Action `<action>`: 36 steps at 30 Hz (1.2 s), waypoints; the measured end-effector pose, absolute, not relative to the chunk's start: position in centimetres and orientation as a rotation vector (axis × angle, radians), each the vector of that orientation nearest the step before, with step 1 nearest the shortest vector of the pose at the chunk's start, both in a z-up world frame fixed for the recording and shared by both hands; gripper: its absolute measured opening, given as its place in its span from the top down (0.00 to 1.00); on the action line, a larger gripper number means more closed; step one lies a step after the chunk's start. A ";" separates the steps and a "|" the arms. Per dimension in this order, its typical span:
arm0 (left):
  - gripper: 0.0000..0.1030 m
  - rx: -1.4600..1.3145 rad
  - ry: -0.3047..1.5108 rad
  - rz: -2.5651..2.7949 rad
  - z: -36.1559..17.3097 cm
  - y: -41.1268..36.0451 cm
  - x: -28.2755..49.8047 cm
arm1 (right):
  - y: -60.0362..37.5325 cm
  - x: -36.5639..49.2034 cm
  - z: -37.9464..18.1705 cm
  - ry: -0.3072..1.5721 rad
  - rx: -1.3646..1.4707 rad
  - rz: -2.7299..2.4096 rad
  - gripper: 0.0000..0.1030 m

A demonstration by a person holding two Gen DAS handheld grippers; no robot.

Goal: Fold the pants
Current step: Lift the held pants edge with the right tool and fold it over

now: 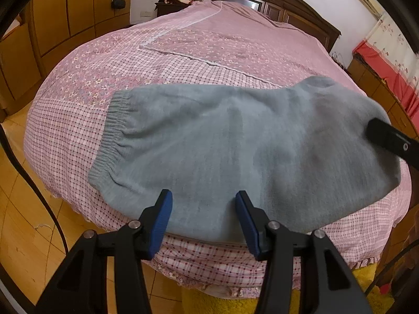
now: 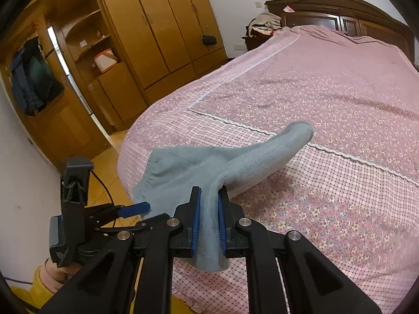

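The gray pants [image 1: 235, 151] are lying across the near end of the bed [image 1: 78, 136], on its pink checked cover. At the left, the ribbed elastic waistband [image 1: 112, 136] is resting flat near the bed's corner, and the cloth next to it is looking smooth, so that part seems settled. The pants already appear doubled lengthwise, one leg over the other, though the layers cannot be told apart for sure.

Moving toward the middle, the left gripper [image 1: 203, 219] is hanging over the near edge of the pants with its jaws standing apart. Cloth shows between the blue pads [image 1: 163, 225], but they are not pressing on it, so this hand is holding nothing.

Further right, the leg end is coming off the bed. The right gripper [image 2: 209, 222] is clamped together on a bunched fold of the pants [image 2: 209, 172], and the cloth is rising from the cover in a ridge toward it, with a rounded tip sticking out beyond.

As a judgement, the task is about midway: the crosswise fold is underway, and carrying the leg end toward the waistband, laying it down and smoothing it are left.
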State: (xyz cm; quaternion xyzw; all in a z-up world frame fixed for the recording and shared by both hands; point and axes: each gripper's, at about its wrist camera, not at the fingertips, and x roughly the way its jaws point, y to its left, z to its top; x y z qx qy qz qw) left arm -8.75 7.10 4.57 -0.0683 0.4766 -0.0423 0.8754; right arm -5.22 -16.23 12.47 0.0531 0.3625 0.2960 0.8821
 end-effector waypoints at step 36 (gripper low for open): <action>0.49 -0.279 0.957 0.070 5.3 16.4 -10.4 | -5.5 -2.0 15.4 0.750 -0.057 0.934 0.88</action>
